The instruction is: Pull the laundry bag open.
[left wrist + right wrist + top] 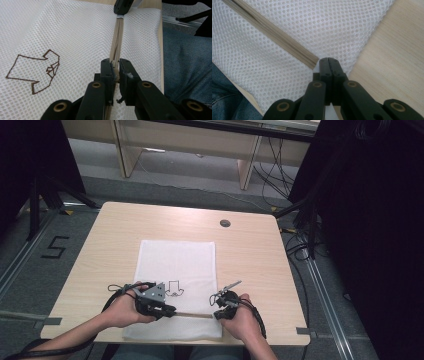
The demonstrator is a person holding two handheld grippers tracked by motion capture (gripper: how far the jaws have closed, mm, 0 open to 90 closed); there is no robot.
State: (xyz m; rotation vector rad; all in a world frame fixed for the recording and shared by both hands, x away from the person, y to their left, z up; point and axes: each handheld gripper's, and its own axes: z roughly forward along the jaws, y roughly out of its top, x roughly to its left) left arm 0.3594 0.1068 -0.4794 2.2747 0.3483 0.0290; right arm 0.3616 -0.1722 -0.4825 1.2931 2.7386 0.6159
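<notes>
A white mesh bag (177, 260) lies flat on the wooden table (250, 245), with a brown outline logo (174, 289) stitched on it. A tan zipper (195, 315) runs across the bag near the front edge. My left gripper (170, 311) is at the zipper's left part; in the left gripper view its jaws (115, 67) are shut on the zipper (117, 37). My right gripper (218, 314) is at the zipper's right end. In the right gripper view it (328, 60) is shut on the mesh (324, 22), right beside the end of the zipper (274, 32).
A dark round grommet (225, 223) sits in the table's far right part. The front edge of the table (161, 50) runs just past the bag, with the person's jeans (185, 62) beyond it. Bare wood (392, 62) lies right of the bag.
</notes>
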